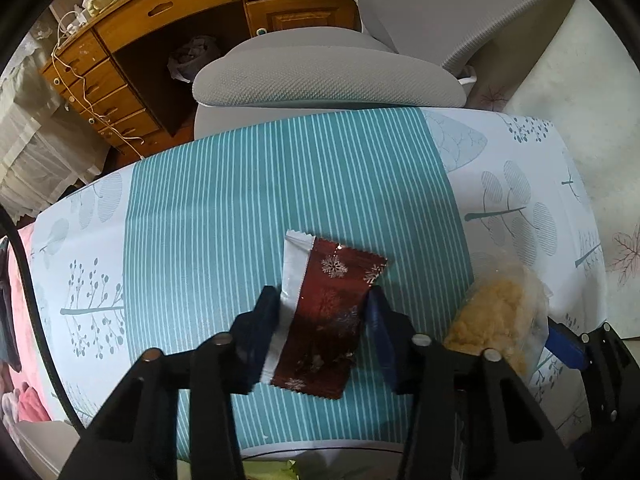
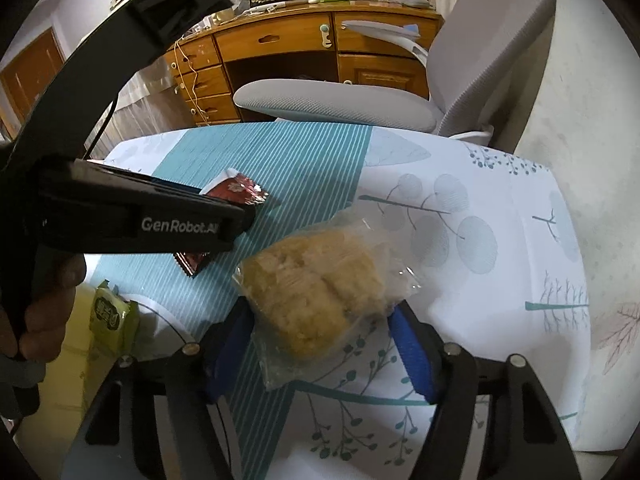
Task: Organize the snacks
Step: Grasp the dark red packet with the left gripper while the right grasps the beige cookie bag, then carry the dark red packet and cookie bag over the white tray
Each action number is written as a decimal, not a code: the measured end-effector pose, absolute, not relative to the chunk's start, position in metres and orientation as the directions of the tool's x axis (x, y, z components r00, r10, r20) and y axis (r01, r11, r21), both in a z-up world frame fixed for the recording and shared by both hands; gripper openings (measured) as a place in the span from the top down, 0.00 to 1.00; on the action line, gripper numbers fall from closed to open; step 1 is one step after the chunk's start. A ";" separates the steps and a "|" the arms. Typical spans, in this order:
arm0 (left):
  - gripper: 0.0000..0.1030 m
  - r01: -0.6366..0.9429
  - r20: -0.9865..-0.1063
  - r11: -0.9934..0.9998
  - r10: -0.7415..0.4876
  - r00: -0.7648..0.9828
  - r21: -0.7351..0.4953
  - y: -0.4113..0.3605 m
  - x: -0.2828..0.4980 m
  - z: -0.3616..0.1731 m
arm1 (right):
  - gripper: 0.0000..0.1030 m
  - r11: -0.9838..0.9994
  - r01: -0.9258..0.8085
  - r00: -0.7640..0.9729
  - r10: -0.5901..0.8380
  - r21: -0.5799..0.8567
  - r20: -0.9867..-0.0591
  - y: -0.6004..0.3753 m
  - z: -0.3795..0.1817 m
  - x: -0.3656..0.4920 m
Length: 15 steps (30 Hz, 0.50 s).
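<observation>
— So, what is the left gripper [image 1: 324, 312] doing?

— It points down at the table [image 1: 200, 200]. A dark red snack packet [image 1: 324, 320] with white snowflakes and a silver edge lies flat on the teal striped part of the cloth. The packet sits right between the two fingers. One finger touches the silver edge on the left side. The other is at the red edge on the right side. The packet looks pinched from both sides.

— And the right gripper [image 2: 320, 344]?

— It points down too. Between its blue pads [image 2: 412, 352] is a clear bag of yellow crumbly snack [image 2: 316, 288]. The bag lies on the cloth where the stripes meet the white part with tree drawings. The left pad is against the bag. On the right side the pad seems to meet the clear plastic, but I cannot tell if it really squeezes.

— Are the two snacks close?

— Yes, near each other, side by side, but not touching. The red one is to the left of the yellow one.

— Anything else?

— A small green snack packet [image 2: 112, 312] lies at the low left edge, by the hand [image 2: 44, 312] that holds the left tool. Past the table stands a grey chair [image 1: 328, 76], and behind it a brown wooden desk [image 1: 160, 20] with drawers.
</observation>
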<state>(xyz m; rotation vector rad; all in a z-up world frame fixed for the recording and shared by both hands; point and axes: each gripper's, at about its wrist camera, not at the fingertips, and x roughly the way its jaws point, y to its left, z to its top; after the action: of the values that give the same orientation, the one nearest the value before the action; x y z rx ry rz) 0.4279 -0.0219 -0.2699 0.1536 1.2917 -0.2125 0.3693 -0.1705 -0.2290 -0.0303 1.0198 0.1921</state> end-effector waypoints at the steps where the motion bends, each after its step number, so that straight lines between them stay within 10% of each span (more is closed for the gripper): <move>1: 0.61 0.239 -0.964 0.971 -0.076 0.256 -0.013 -0.021 0.427 -0.269 | 0.34 0.983 -0.175 0.507 0.145 0.064 -0.850 -0.170 -0.228 0.368; 15: 0.63 0.169 -0.968 0.980 -0.141 0.208 -0.106 -0.012 0.387 -0.242 | 0.36 0.967 -0.225 0.435 0.210 0.120 -0.876 -0.150 -0.212 0.311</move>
<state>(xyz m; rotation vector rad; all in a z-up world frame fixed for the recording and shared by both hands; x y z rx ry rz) 0.3869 -0.0117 -0.2421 0.0243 1.3439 -0.2155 0.3114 -0.1500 -0.2124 -0.0152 1.0881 0.2705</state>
